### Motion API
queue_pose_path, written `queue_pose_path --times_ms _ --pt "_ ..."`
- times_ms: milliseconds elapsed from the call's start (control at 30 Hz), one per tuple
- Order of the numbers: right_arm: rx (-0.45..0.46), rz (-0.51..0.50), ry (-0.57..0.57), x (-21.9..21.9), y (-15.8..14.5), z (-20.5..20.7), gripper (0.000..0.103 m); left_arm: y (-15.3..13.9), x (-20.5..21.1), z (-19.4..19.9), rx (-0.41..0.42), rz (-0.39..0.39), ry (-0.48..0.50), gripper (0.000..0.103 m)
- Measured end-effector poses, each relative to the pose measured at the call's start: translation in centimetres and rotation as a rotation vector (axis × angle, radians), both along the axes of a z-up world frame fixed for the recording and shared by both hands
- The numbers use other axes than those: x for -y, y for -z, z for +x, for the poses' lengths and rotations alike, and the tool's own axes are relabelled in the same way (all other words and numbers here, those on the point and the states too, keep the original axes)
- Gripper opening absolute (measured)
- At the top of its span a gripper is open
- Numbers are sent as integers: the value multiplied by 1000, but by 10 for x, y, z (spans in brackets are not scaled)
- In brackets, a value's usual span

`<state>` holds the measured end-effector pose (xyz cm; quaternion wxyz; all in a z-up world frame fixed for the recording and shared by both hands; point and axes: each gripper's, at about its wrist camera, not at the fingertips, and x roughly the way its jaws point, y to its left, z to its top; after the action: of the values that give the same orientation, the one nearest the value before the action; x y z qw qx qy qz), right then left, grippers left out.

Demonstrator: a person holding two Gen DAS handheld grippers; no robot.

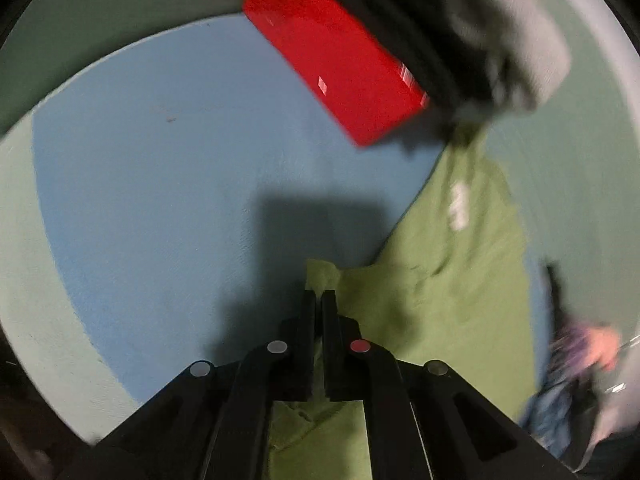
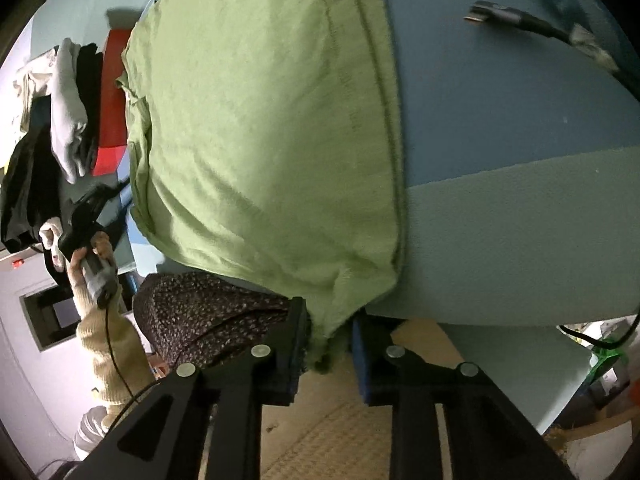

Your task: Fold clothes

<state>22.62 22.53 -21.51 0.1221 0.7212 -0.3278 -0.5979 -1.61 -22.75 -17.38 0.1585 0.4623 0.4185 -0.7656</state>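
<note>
On the left wrist view, the left gripper (image 1: 318, 300) points steeply down over the blue table (image 1: 160, 200), jaws pinched on an edge of the green shirt (image 1: 452, 280), which trails off to the right. A red box (image 1: 332, 68) under piled clothes (image 1: 500, 32) lies beyond. From the right wrist view, the right gripper (image 2: 330, 344) stands part open at the table's near edge, a shirt corner hanging loose between its fingers. This looks like mid-fold; next, I judge, the pinched edge must be carried across and laid flat.

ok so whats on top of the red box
A pile of grey and black clothes lies on the red box, covering its far end. How much of the box they cover, or what's beneath, can't be seen.
</note>
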Motion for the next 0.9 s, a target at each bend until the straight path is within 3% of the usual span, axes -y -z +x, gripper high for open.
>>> queue_pose_path --times_ms 167,300,400,533,567,667,733,900 --pt "-1 20 -3 -11 -3 -4 27 -18 40 59 -86 5 -144 3" --pt "1 16 2 -8 2 -1 29 -20 90 125 -84 -5 -324 3" --pt "33 15 -11 -4 10 2 29 -9 105 150 -58 22 -370 2" --pt "24 3 -29 3 9 4 33 -3 104 157 -7 -4 -391 3" --pt "13 0 -27 2 7 4 39 0 104 155 -20 46 -395 4" --pt "-6 -8 6 -4 4 7 46 6 100 146 -56 161 -390 16" --pt "-7 -12 30 -9 6 9 54 4 95 136 -68 182 -358 28" --pt "75 -73 40 -2 33 10 56 1 88 101 -63 213 -310 39"
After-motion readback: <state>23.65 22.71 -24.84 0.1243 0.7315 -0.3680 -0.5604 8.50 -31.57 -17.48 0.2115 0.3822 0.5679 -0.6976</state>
